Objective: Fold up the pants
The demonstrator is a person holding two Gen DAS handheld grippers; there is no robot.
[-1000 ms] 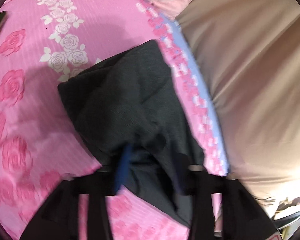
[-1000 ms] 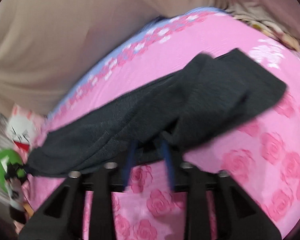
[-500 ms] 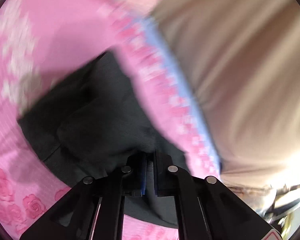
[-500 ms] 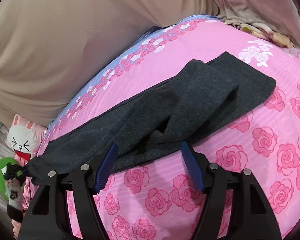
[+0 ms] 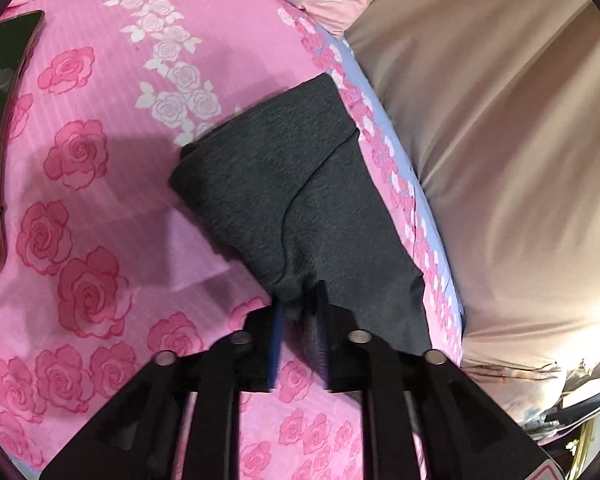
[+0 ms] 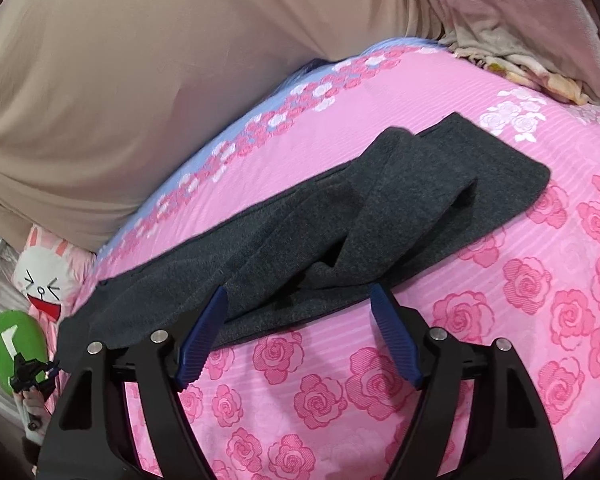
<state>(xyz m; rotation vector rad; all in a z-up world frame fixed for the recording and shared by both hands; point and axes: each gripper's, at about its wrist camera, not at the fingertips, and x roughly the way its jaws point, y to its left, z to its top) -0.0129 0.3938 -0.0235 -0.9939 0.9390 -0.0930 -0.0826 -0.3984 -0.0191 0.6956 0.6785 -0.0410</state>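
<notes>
The dark grey pants (image 6: pixel 380 208) lie on the pink rose-print bedsheet (image 6: pixel 500 340), folded into a long band that runs from about 8 o'clock to 2 o'clock in the right wrist view. A loose top layer is bunched over the middle, and 1 flat end reaches the white rose motif toward 2 o'clock. In the left wrist view the same pants (image 5: pixel 292 200) taper from 12 o'clock down to 6 o'clock, close beside the sheet's blue flowered border (image 5: pixel 416 216).

Our left gripper (image 5: pixel 298 332) has its blue pads standing narrow and its jaws are opening. A pinch of grey cloth sits between them at the near end, and the blur keeps us from telling whether the pads press it. Our right gripper (image 6: pixel 296 332) has its jaws opening too, already wide. The near long edge of the pants lies just at its fingertips, with no cloth pressed between the pads.

We judge the step to be letting go after a fold and smoothing it. To do it well, we should open fully before drawing back, so the pads do not drag the top layer. Then we should flatten the bunched ridge toward 2 o'clock and square the edges before any further fold. The beige curtain (image 6: pixel 160 80) hangs beyond the bed at 11 o'clock.
</notes>
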